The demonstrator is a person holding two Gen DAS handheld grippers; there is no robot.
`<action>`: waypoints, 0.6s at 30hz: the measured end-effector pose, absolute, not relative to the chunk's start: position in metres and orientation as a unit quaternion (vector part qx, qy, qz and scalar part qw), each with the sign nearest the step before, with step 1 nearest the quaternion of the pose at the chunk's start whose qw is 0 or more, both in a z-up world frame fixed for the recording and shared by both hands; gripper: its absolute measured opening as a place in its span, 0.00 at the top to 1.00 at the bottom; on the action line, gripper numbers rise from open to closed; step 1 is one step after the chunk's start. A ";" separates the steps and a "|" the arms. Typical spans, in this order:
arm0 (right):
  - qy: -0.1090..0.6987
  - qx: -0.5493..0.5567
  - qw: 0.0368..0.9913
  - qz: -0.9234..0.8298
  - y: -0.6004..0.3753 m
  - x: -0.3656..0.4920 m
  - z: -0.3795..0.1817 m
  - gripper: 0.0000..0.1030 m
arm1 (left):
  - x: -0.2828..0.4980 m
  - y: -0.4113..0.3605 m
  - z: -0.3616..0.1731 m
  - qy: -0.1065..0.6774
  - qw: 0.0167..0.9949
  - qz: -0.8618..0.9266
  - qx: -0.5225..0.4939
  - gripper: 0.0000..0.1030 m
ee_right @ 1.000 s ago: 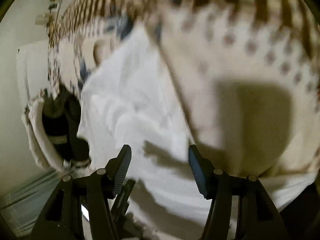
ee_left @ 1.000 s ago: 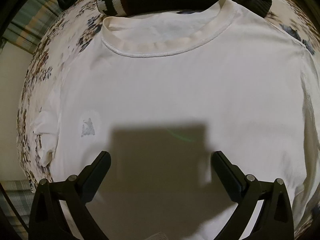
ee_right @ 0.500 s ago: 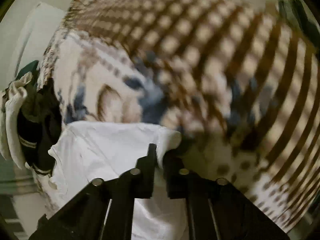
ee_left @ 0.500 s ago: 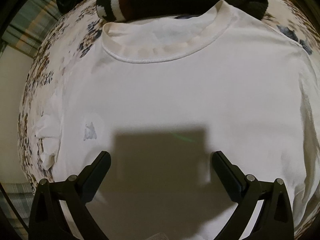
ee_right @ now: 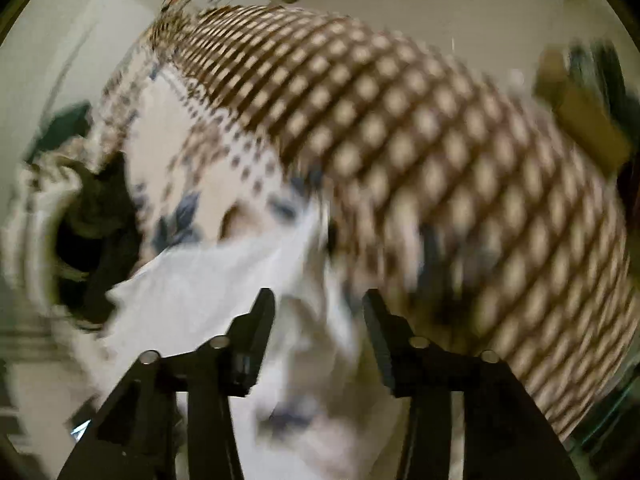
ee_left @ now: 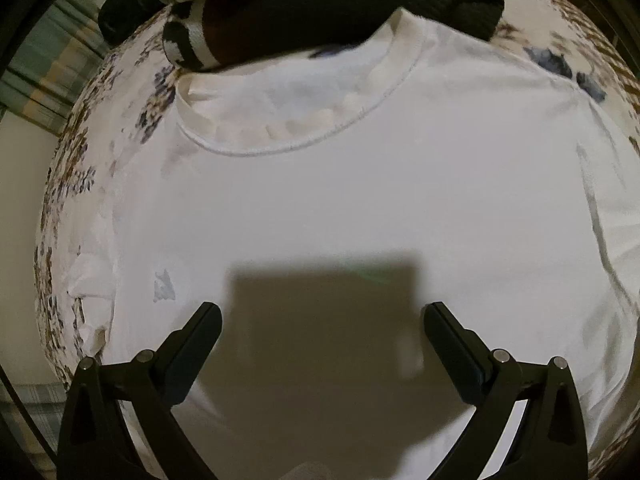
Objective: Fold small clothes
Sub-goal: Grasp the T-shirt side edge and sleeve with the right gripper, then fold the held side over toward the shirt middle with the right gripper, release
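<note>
The left gripper (ee_left: 322, 316) hangs over the white T-shirt (ee_left: 360, 184), fingers wide apart, empty. The right gripper (ee_right: 318, 308), beside the T-shirt's edge, has just been opening; nothing sits between its fingers.

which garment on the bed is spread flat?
The white t-shirt, laid flat with its collar showing. The black garment beyond the collar lies bunched in a heap.

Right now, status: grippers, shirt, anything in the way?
Left gripper open over white T-shirt, holding nothing. Right gripper jaws just opened, nothing gripped, at shirt's edge. Dark clothes pile overlaps the collar.
</note>
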State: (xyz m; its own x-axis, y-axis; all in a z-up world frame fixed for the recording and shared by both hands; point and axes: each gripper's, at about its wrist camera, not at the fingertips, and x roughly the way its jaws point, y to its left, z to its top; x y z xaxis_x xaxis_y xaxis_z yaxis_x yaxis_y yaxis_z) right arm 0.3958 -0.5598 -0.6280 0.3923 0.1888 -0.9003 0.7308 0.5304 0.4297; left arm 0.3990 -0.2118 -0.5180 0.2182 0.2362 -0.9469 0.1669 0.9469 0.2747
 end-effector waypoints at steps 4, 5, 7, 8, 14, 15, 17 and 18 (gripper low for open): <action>0.484 0.589 0.629 -0.153 -0.521 0.344 -0.667 0.49 | 0.395 -0.206 -0.529 0.639 0.753 0.027 0.157 0.00; 0.469 0.623 0.608 -0.148 -0.514 0.339 -0.684 0.49 | 0.395 -0.205 -0.530 0.641 0.751 0.028 0.153 0.00; 0.426 0.673 0.587 -0.149 -0.504 0.336 -0.711 0.49 | 0.395 -0.203 -0.532 0.645 0.750 0.028 0.145 0.00; 0.411 0.681 0.585 -0.159 -0.503 0.336 -0.720 0.49 | 0.395 -0.201 -0.532 0.647 0.749 0.027 0.141 0.00; 0.317 0.716 0.589 -0.198 -0.505 0.323 -0.728 0.53 | 0.397 -0.196 -0.530 0.650 0.748 0.030 0.130 0.00; 0.315 0.705 0.600 -0.209 -0.506 0.320 -0.720 0.78 | 0.397 -0.195 -0.529 0.650 0.748 0.031 0.128 0.00; 0.318 0.685 0.617 -0.219 -0.509 0.317 -0.708 0.92 | 0.397 -0.191 -0.526 0.650 0.749 0.034 0.123 0.00; 0.318 0.674 0.629 -0.224 -0.510 0.315 -0.701 0.93 | 0.397 -0.188 -0.524 0.650 0.750 0.035 0.120 0.00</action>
